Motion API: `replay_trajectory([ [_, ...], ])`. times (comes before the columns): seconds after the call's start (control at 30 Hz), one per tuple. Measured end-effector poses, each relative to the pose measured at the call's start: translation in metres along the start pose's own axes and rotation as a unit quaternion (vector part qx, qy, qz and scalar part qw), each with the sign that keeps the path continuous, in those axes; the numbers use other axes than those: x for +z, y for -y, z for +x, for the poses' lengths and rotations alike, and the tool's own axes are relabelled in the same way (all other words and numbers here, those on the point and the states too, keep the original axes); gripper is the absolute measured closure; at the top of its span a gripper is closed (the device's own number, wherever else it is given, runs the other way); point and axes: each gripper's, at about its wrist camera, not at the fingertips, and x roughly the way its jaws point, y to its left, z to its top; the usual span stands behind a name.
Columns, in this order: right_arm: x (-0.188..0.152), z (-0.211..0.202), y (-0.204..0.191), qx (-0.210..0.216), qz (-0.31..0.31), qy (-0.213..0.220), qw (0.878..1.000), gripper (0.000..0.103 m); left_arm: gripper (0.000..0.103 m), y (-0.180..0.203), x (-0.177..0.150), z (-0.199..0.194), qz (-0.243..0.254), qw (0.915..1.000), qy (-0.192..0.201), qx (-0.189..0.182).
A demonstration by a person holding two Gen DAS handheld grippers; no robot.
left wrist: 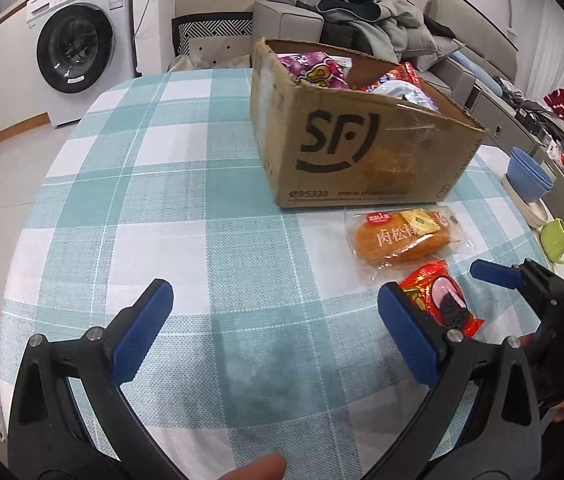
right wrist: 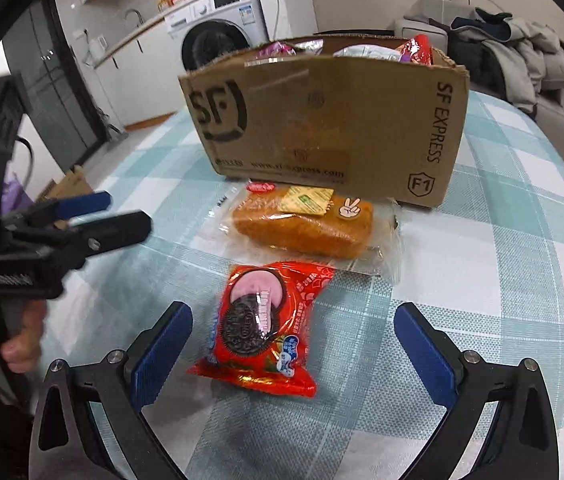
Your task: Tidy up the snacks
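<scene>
The red foil-wrapped cookie packet (right wrist: 258,332) lies on the teal checked tablecloth (right wrist: 481,280), between the spread blue-padded fingers of the right gripper (right wrist: 293,344), untouched. Beyond it lies a clear-wrapped orange bread loaf (right wrist: 305,224), then the brown cardboard box (right wrist: 329,120). The left gripper (left wrist: 274,320), also agape, hovers beside over bare cloth.

We see a teal-and-white checked cloth on the desk (left wrist: 210,184), a brown cardboard box (left wrist: 361,148) with black lettering, a golden-orange bun in a clear wrapper (right wrist: 305,228), a red cookie packet (right wrist: 262,328), and blue pads on each black hand-held gripper (right wrist: 293,344).
</scene>
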Motion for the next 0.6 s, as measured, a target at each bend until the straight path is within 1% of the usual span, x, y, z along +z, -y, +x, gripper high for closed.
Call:
replay_trajectory([
  [0.03,0.000,0.004,-0.001,-0.004,-0.002,-0.009,1.000,0.000,0.001,-0.002,0.000,0.001,-0.001,1.0000,0.000,0.000],
  [0.17,-0.002,0.007,-0.004,-0.024,-0.014,-0.011,1.000,0.000,0.001,-0.006,-0.001,0.004,-0.002,1.0000,-0.004,0.003],
  [0.4,-0.004,0.003,0.012,-0.034,-0.002,-0.010,0.999,0.000,0.001,-0.005,-0.003,0.008,0.000,1.0000,-0.008,0.001],
  [0.5,-0.001,0.005,0.007,-0.044,-0.015,-0.008,0.999,0.000,0.001,-0.003,-0.004,0.008,0.004,1.0000,-0.009,0.002],
  [0.6,0.001,0.005,0.004,-0.040,-0.022,-0.005,0.999,0.000,0.001,-0.002,-0.004,0.007,0.005,1.0000,-0.008,0.002],
])
